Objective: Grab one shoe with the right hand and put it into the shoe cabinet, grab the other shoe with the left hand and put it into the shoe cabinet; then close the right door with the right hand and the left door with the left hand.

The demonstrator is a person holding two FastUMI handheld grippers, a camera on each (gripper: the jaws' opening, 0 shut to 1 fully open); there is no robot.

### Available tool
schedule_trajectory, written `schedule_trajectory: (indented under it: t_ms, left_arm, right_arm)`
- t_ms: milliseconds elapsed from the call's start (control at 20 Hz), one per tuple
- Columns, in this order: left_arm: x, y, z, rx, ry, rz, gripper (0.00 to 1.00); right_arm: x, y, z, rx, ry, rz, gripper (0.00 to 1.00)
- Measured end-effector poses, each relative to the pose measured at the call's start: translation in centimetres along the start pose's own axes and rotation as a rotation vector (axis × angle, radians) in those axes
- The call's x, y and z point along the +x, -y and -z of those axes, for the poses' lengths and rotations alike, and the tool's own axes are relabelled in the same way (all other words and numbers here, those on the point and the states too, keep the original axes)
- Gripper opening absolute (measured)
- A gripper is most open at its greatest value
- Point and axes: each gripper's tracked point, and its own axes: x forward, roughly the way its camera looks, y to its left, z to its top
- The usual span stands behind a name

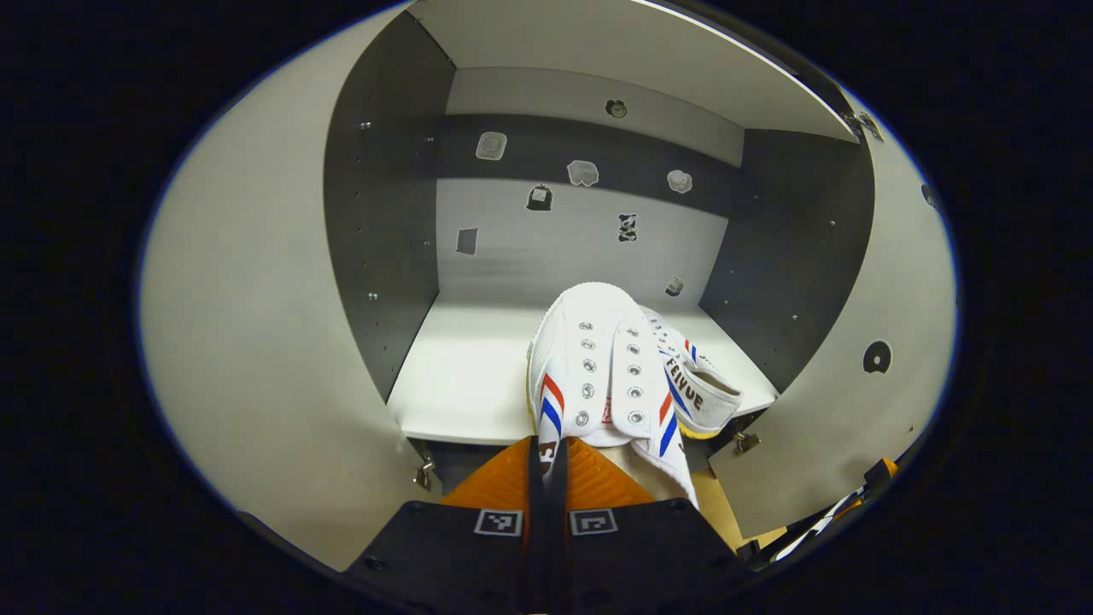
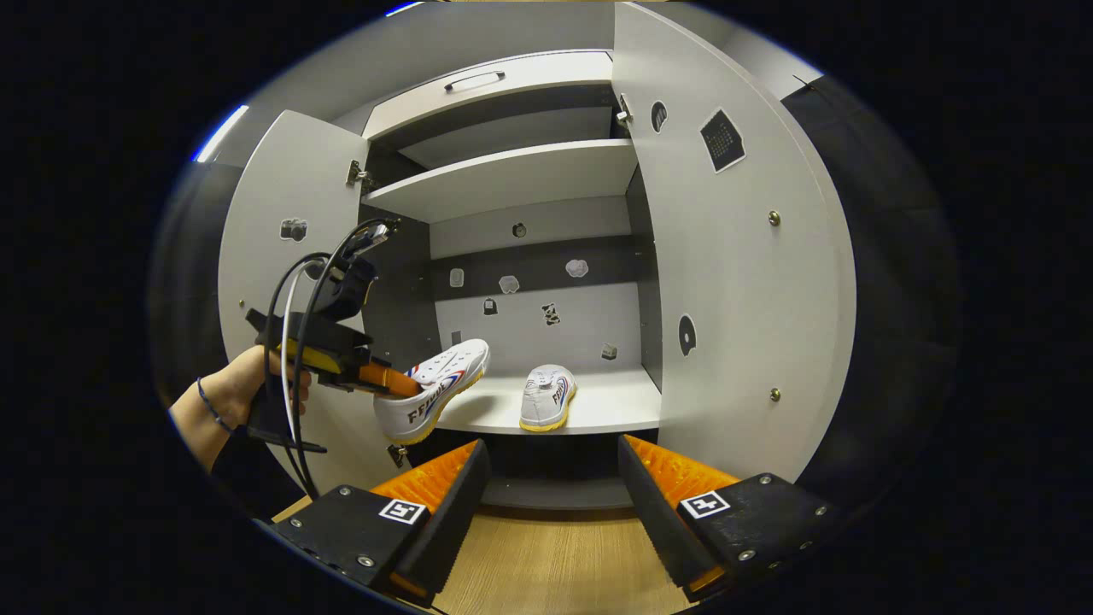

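Left hand-held gripper (image 1: 546,478) clamps shoe (image 1: 598,367), heel hidden | doors open

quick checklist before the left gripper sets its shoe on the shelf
1. Left gripper shut on held shoe: ok.
2. Both cabinet doors open, left door and right door: ok.
3. Shelf has bare space beside the placed shoe: ok.
4. Held shoe's toe over the shelf, heel not yet past the front edge: not ok.
5. Right gripper open and back from the cabinet: ok.
6. Grip firmness on the shoe's collar: cannot tell.
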Motion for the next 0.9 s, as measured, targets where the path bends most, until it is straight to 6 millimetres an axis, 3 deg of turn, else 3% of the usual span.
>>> schedule_trajectory:
  t_ms: [350, 700, 900]
  left_arm:
    - [-0.5, -0.1, -0.5, 0.039, -0.053, -0.027, 0.06]
    - [0.0, -0.2, 1.5, 0.013, -0.136, -0.041, 0.06]
    - [0.4, -0.5, 1.6, 0.023, -0.149, -0.039, 0.06]
  right_arm:
    - [0.6, 0.4, 0.8, 0.009, -0.017, 0.006, 0.93]
    - [0.7, 1.0, 1.0, 0.011, -0.025, 0.015, 0.93]
    - [0.6, 0.3, 1.0, 0.013, -0.025, 0.007, 0.93]
